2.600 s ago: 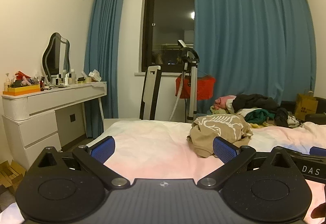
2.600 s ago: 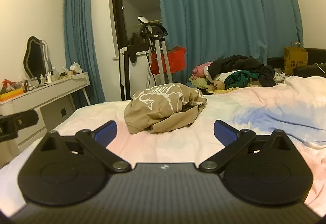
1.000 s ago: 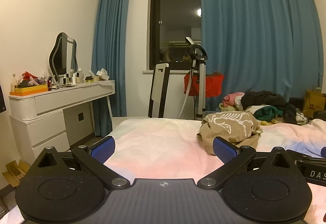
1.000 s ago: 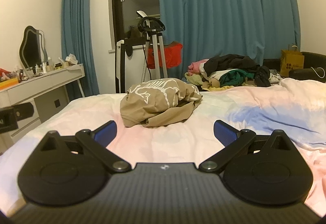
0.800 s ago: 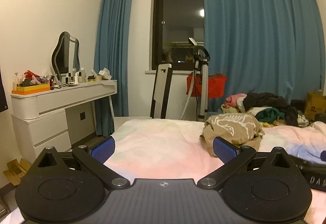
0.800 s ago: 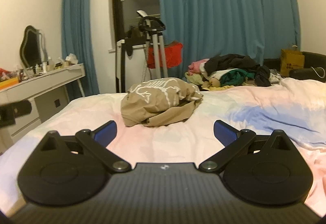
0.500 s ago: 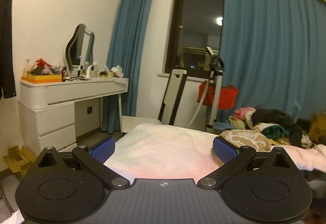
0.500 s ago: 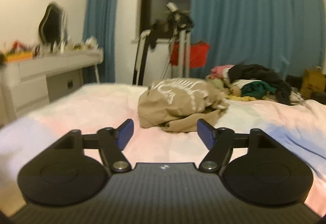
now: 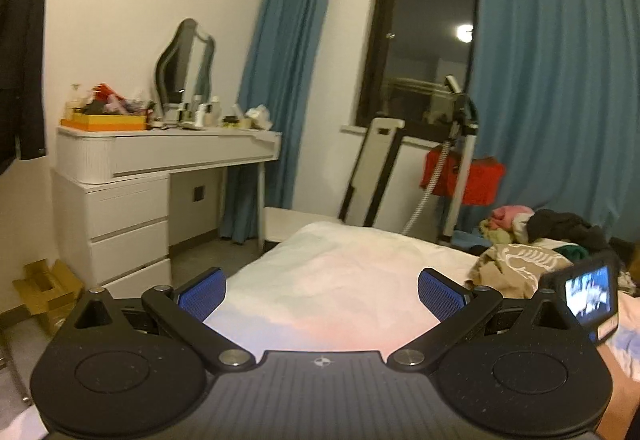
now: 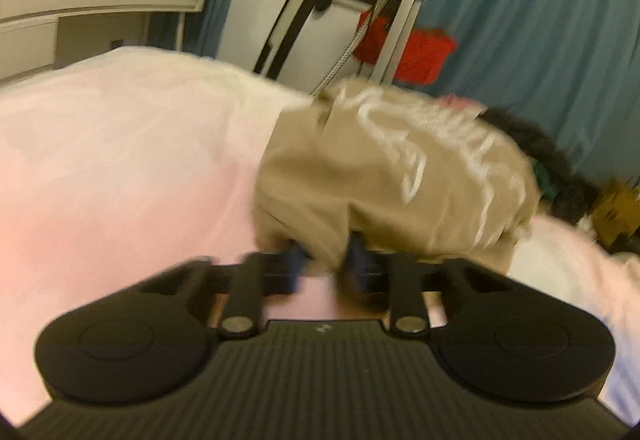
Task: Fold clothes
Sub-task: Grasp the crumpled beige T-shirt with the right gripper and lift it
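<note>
Right wrist view: right claw [image 10: 326, 264] pinches near hem of crumpled tan shirt [image 10: 392, 176] on bed [image 10: 120, 144]; soft, light, floppy, grip edges. Left claw [image 9: 322, 294] gapes empty.

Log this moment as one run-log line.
task: fold clothes | right gripper: closed on near edge of tan shirt on bed | left gripper: open, empty, above bed | view: right blurred

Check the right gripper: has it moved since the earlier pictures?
Yes. The right gripper has advanced along the bed to the tan garment, jaws closed on its near edge.
</note>
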Available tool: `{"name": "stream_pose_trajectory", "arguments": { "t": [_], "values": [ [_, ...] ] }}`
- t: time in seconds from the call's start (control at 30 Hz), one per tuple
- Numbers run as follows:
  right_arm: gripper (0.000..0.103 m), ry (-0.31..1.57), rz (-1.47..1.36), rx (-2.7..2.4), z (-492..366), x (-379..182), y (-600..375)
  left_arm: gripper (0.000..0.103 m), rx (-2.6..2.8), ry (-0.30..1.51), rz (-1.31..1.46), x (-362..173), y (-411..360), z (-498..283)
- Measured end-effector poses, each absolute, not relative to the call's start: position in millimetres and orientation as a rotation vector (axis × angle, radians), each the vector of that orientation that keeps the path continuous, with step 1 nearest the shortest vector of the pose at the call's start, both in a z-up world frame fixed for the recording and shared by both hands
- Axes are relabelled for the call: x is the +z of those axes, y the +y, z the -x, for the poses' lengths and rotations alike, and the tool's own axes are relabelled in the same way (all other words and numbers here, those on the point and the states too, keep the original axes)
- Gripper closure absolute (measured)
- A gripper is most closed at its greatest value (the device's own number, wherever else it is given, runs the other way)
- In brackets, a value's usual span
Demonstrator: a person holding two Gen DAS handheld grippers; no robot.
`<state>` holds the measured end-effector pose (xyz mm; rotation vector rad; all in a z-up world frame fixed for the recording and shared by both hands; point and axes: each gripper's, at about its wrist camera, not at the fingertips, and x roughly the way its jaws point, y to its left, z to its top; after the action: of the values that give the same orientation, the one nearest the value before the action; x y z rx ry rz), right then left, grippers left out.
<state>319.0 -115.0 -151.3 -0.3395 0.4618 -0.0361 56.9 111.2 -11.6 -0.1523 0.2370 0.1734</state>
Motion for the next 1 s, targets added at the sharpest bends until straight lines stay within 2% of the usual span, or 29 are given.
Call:
{"name": "stream_pose_trajectory", "arguments": {
  "t": [0.33, 0.67, 0.83, 1.0],
  "values": [
    [0.094, 0.124, 0.233, -0.012, -206, -48, -167, 0.000, 0.097, 0.186, 0.075, -11, 74, -42],
    [0.094, -0.172, -0.024, 0.116, -50, 66, -229, 0.000, -0.134, 0.073, -0.102, -2, -19, 21],
    [0.094, -0.275, -0.091, 0.217, 7, 91, -245, 0.000, -0.335, 0.030, -0.139, -4, -55, 49],
    [0.094, -0.210, -0.126, 0.222, 5, 73, -262, 0.000, -0.500, 0.071, -0.089, -14, -66, 56]
  ]
}}
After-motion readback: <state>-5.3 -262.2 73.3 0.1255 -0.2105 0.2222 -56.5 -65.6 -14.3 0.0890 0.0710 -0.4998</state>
